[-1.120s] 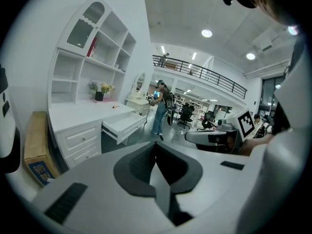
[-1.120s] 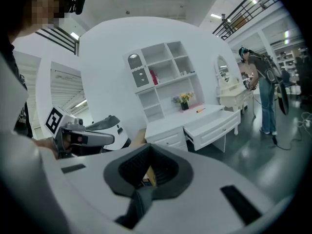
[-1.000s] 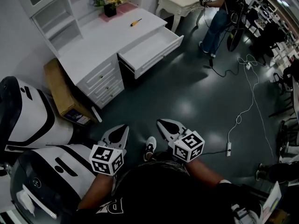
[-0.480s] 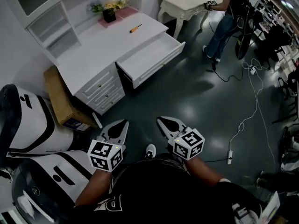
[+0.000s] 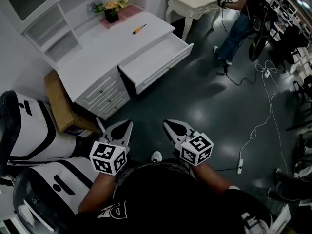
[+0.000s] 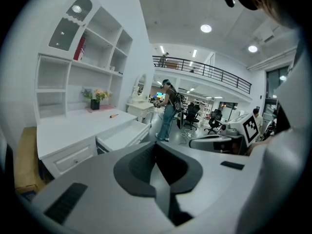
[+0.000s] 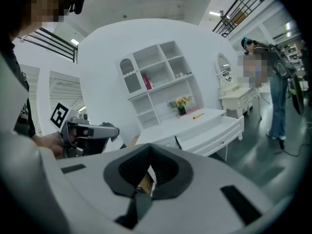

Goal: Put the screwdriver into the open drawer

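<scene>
2 closed, empty, left tool [image 5: 127, 125], right tool [image 5: 167, 124], screwdriver [image 5: 140, 29] on desk [image 5: 95, 55], open drawer [image 5: 163, 66], box [image 5: 55, 100]

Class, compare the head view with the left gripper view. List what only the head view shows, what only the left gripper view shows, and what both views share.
Only the head view shows the wearer's shoe on the dark floor and the marker cube on the left gripper.
Only the left gripper view shows the ceiling lights and a railed balcony.
Both show the white desk, the screwdriver lying on it, the open drawer, the flower pot, the right gripper and a person standing by the far table.
</scene>
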`<control>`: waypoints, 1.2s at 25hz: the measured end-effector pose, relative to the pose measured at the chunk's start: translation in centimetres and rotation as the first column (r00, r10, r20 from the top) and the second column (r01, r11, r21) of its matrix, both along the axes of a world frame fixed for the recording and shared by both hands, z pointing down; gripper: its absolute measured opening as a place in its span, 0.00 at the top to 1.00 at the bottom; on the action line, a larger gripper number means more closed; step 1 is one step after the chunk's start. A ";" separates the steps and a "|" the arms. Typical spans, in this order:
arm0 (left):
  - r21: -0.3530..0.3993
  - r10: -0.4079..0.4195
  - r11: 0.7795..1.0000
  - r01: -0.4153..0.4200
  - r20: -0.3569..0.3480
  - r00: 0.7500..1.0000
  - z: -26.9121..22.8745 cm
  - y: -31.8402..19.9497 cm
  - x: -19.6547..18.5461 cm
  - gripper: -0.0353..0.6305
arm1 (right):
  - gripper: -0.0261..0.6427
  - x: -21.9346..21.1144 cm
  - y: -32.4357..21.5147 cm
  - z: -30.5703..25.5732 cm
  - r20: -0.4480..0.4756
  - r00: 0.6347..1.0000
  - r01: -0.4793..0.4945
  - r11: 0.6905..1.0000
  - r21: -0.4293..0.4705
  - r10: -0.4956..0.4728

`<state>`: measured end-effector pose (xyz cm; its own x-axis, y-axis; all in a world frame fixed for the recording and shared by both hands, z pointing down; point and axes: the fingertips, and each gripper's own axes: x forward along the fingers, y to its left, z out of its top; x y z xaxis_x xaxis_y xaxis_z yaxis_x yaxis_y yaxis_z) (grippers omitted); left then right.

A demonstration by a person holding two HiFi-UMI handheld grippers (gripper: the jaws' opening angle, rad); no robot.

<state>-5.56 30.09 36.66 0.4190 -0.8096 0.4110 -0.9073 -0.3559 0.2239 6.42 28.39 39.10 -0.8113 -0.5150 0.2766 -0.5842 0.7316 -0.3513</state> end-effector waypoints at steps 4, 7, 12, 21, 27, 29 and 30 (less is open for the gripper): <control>-0.013 -0.007 1.000 0.007 0.015 1.000 0.1 -0.5 0.2 0.92 | 0.94 0.4 -0.4 0.1 0.015 1.000 0.007 1.000 -0.006 -0.007; -0.020 -0.009 1.000 0.009 0.019 1.000 0.4 -0.8 0.3 0.92 | 0.94 0.5 -0.4 0.5 0.010 1.000 0.016 1.000 -0.007 -0.016; -0.029 -0.002 1.000 0.003 0.015 1.000 1.1 -1.5 0.4 0.92 | 0.94 0.4 -0.8 0.9 0.007 1.000 0.018 1.000 -0.009 -0.018; -0.016 0.040 0.999 -0.040 0.009 0.999 0.7 -5.4 0.3 0.92 | 0.94 0.3 -3.4 0.4 -0.008 1.000 -0.011 1.000 0.008 0.011; -0.025 0.059 0.998 -0.059 0.015 0.998 1.6 -7.4 -0.6 0.92 | 0.94 -0.3 -5.3 1.8 -0.033 0.999 -0.033 0.999 -0.023 0.032; -0.039 0.063 0.997 -0.062 0.027 0.998 2.3 -7.8 -1.3 0.92 | 0.94 -1.2 -6.1 1.8 -0.036 0.999 -0.025 0.999 -0.023 0.025; -0.045 0.064 0.997 -0.063 0.026 0.998 2.6 -8.2 -1.7 0.92 | 0.94 -1.7 -6.6 1.7 -0.040 0.999 -0.020 1.000 -0.021 0.019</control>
